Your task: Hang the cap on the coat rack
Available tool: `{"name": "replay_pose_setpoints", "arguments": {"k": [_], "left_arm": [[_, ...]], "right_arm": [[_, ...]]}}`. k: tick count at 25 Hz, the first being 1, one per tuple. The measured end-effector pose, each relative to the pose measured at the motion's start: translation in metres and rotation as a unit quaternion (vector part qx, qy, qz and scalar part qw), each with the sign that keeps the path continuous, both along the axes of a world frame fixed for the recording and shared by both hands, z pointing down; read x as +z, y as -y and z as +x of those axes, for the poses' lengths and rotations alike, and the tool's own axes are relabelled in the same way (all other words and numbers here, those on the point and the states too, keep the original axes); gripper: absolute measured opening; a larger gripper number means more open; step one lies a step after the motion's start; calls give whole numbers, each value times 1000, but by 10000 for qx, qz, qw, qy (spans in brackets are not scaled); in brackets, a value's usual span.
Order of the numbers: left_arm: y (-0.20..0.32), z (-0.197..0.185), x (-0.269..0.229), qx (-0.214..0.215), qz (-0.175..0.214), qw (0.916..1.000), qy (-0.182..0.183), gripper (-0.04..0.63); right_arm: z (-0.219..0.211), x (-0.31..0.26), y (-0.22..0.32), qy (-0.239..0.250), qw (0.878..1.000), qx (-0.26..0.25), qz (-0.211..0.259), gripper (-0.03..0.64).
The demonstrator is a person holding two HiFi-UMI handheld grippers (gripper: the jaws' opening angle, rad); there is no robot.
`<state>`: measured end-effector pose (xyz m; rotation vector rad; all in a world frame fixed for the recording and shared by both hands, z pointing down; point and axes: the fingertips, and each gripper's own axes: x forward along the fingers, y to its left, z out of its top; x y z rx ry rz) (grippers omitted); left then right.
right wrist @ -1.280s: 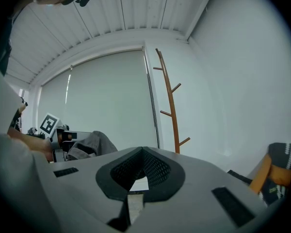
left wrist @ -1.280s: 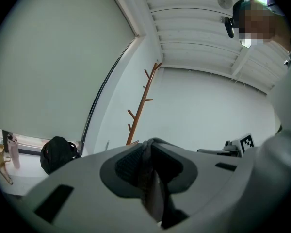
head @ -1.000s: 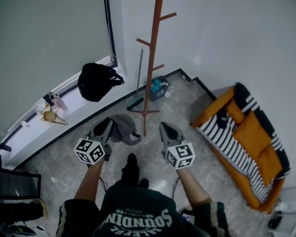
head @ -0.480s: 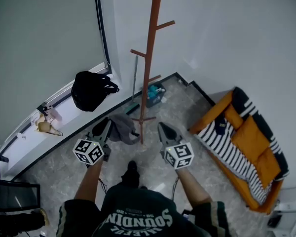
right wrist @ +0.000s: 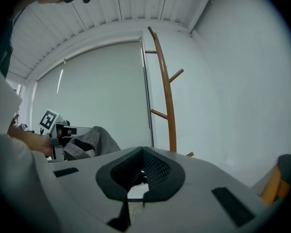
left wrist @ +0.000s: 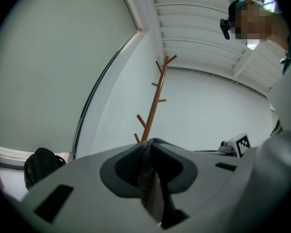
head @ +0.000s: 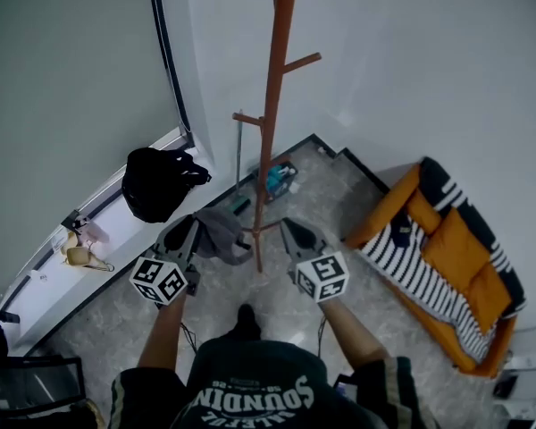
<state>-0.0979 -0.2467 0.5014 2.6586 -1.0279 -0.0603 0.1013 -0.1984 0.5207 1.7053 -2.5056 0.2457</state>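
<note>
Left tongs (head: pixel 182 232) were clamped on the grey cap (head: pixel 221 233), held near the coat rack (head: pixel 270 132) pole; right tongs (head: pixel 295 232) had jaws together, holding nothing. The cap was gripped but not yet hung on any peg.

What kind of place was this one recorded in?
Indoors, probably a living room or lounge corner: a wooden coat rack stands on the tiled floor, an orange sofa with a striped cover sits at the right, and a black bag rests on the window sill.
</note>
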Motion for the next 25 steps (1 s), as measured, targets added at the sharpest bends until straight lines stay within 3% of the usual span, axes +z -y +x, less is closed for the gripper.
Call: {"name": "replay_pose_setpoints", "arguments": {"k": [15, 25], "left_arm": [[63, -11, -9, -19, 58, 10000, -6, 60], [79, -13, 0, -355, -135, 9993, -14, 60]], "right_arm": [[-11, -4, 52, 8, 9999, 85, 108, -2], [1, -8, 64, -14, 10000, -18, 25, -2]]}}
